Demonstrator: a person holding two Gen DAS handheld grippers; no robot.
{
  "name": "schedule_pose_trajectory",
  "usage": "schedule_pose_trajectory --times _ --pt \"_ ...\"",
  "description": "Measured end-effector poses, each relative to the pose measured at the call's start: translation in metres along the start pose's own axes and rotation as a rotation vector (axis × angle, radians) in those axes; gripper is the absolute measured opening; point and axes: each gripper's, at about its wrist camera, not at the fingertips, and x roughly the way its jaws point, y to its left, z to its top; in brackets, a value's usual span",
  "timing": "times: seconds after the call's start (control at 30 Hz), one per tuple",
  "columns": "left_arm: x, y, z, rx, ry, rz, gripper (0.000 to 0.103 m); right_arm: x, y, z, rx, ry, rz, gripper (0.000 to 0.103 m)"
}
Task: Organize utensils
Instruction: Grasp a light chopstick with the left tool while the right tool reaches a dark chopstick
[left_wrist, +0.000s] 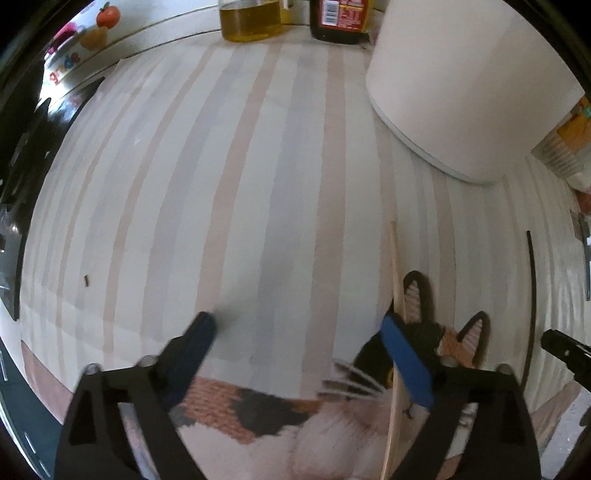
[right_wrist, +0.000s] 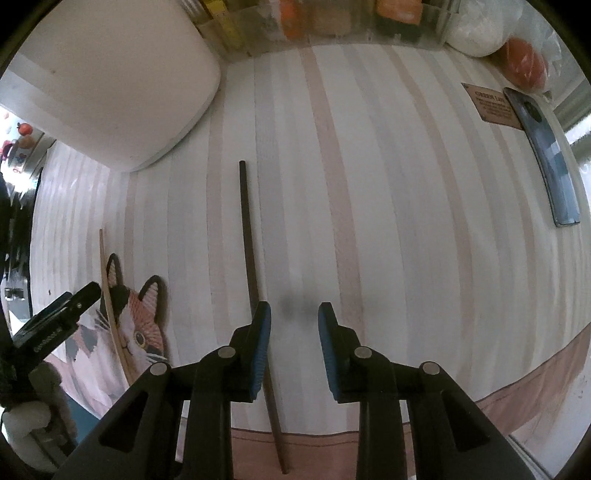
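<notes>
A dark chopstick (right_wrist: 251, 266) lies lengthwise on the striped cloth, running under the left finger of my right gripper (right_wrist: 294, 317), which is open and empty just above it. It also shows in the left wrist view (left_wrist: 532, 295). A light wooden chopstick (left_wrist: 394, 332) lies across a cat-shaped coaster (left_wrist: 417, 306); it also shows in the right wrist view (right_wrist: 112, 314). My left gripper (left_wrist: 299, 325) is open wide and empty, its right finger over the wooden chopstick. A large white container (left_wrist: 469, 81) stands at the back.
An oil bottle (left_wrist: 251, 18) and a dark sauce bottle (left_wrist: 340, 18) stand at the far edge. A phone (right_wrist: 546, 162) and a small plaque (right_wrist: 493, 105) lie at the right. Boxes and bags line the back (right_wrist: 332, 18).
</notes>
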Motion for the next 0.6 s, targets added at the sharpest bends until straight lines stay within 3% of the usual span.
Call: schedule_pose_trajectory --times 0.3,0.4,0.47,0.6 --pt "0.010 -0.018 0.012 0.002 -0.018 0.008 0.103 -0.001 0.014 0.017 0.011 -0.005 -0.030 0.028" --pt "0.014 -0.022 0.000 -0.001 -0.008 0.014 0.103 -0.004 0.015 0.019 0.009 -0.004 -0.035 0.028" --pt "0.016 -0.021 0.011 -0.016 0.000 0.019 0.097 -0.008 0.018 0.021 0.004 -0.010 -0.035 0.028" --pt "-0.018 -0.055 0.017 -0.001 -0.032 -0.037 0.097 -0.010 0.029 0.021 -0.019 -0.028 -0.029 0.028"
